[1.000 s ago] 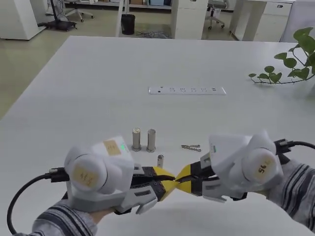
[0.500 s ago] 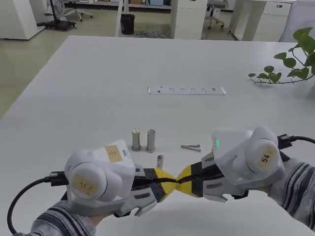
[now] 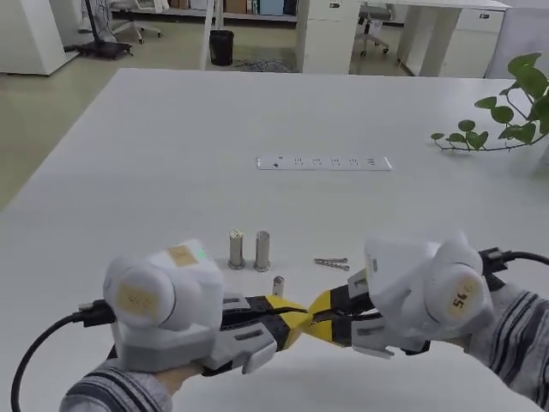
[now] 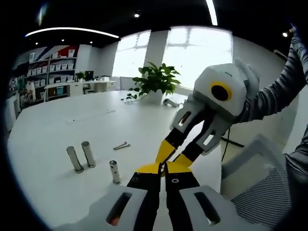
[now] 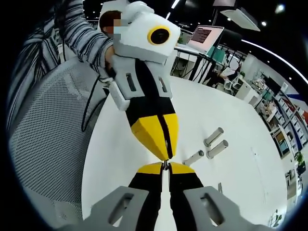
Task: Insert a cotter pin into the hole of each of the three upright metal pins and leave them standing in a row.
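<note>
Two metal pins (image 3: pixel 237 249) (image 3: pixel 262 250) stand upright side by side mid-table. A third, shorter-looking pin (image 3: pixel 278 286) stands nearer me, its base hidden behind the grippers; it is also in the left gripper view (image 4: pixel 114 172). Loose cotter pins (image 3: pixel 332 263) lie to their right. My left gripper (image 3: pixel 296 319) and right gripper (image 3: pixel 316 309) meet tip to tip above the table's near edge, both shut. A thin metal sliver, apparently a cotter pin (image 5: pixel 166 164), sits pinched between the yellow tips.
A white power strip (image 3: pixel 324 162) lies farther back on the table. A leafy plant (image 3: pixel 506 112) reaches in at the right edge. A cable (image 3: pixel 34 360) trails from the left gripper. A mesh chair (image 5: pixel 43 159) sits below the table edge.
The grippers stay tip to tip; the left one has rolled slightly and both sit a little lower. The small shift of the table and pins comes from the head camera.
</note>
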